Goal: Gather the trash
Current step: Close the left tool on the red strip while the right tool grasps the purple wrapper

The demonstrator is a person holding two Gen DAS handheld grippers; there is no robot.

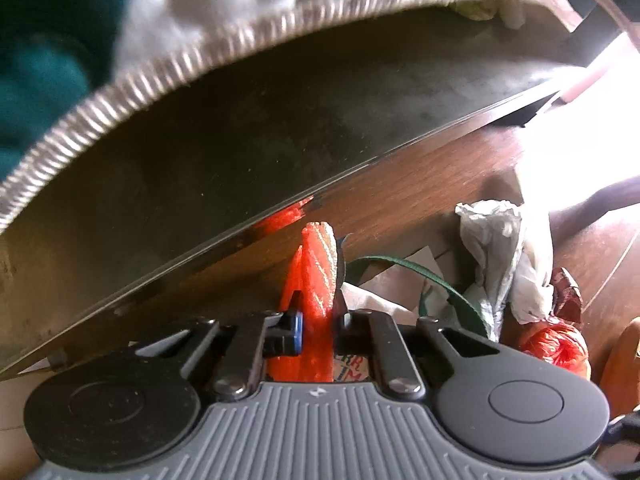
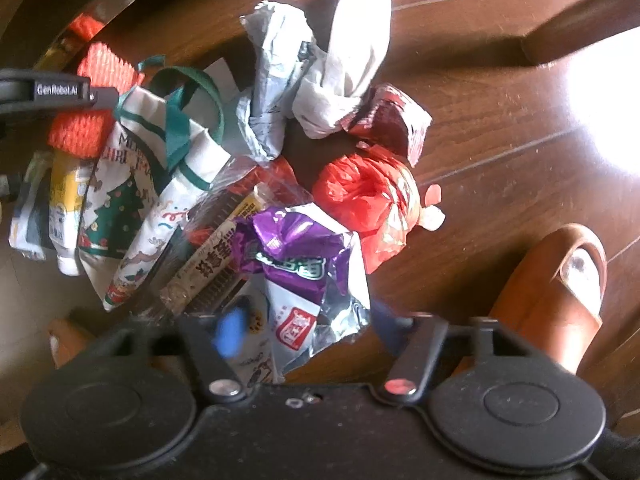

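Right wrist view: our right gripper (image 2: 312,320) sits open around the purple wrapper (image 2: 304,260), directly ahead; left gripper (image 1: 316,280) is clamped on the orange mesh (image 1: 318,264).

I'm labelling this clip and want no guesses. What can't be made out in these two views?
- Left wrist view: what the orange net wraps; the fingers cover it.
- Right wrist view: right gripper finger tips, motion-blurred.
- Right wrist view: purple wrapper print, too small.
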